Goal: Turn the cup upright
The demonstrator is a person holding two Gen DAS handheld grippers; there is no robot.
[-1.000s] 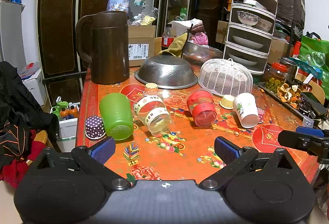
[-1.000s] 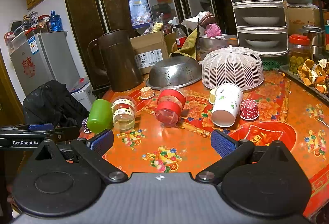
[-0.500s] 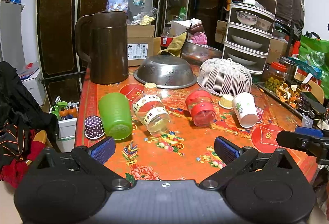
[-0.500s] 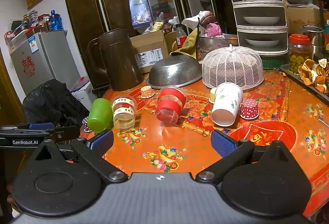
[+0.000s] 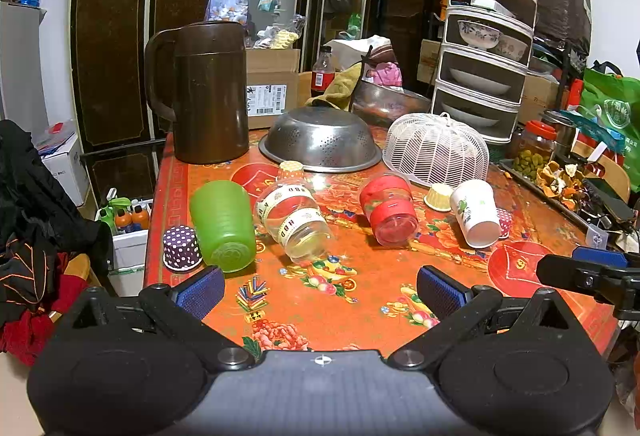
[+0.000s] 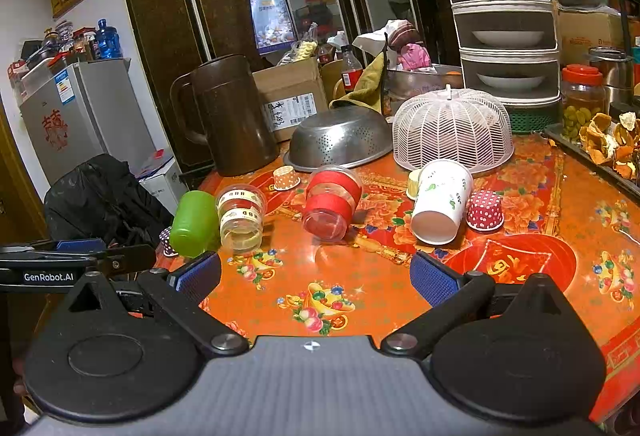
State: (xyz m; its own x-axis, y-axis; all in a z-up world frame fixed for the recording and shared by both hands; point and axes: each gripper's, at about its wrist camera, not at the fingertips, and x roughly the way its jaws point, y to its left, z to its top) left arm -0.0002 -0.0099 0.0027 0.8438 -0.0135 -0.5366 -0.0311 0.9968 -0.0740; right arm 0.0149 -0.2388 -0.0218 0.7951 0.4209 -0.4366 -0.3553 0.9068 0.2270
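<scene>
Several cups lie on their sides on the orange table (image 5: pixel 360 300): a green plastic cup (image 5: pixel 222 224) (image 6: pixel 194 222), a clear cup with a lettered band (image 5: pixel 294 220) (image 6: pixel 241 220), a clear cup with a red band (image 5: pixel 390 210) (image 6: pixel 330 206), and a white paper cup (image 5: pixel 476 212) (image 6: pixel 440 202). My left gripper (image 5: pixel 320 290) is open and empty, near the table's front edge, short of the green and clear cups. My right gripper (image 6: pixel 314 274) is open and empty, in front of the red-banded cup.
A brown jug (image 5: pixel 208 92), an upturned steel colander (image 5: pixel 320 140) and a white mesh food cover (image 5: pixel 436 148) stand behind the cups. Small paper baking cups (image 5: pixel 181 248) (image 6: pixel 485 210) lie among them. A tiered dish rack (image 5: pixel 486 48) and a tray of peels (image 5: pixel 560 176) are at the right.
The left wrist view has shifted slightly; the cups sit a little further left in it. The right gripper has barely moved. No cup has moved.
</scene>
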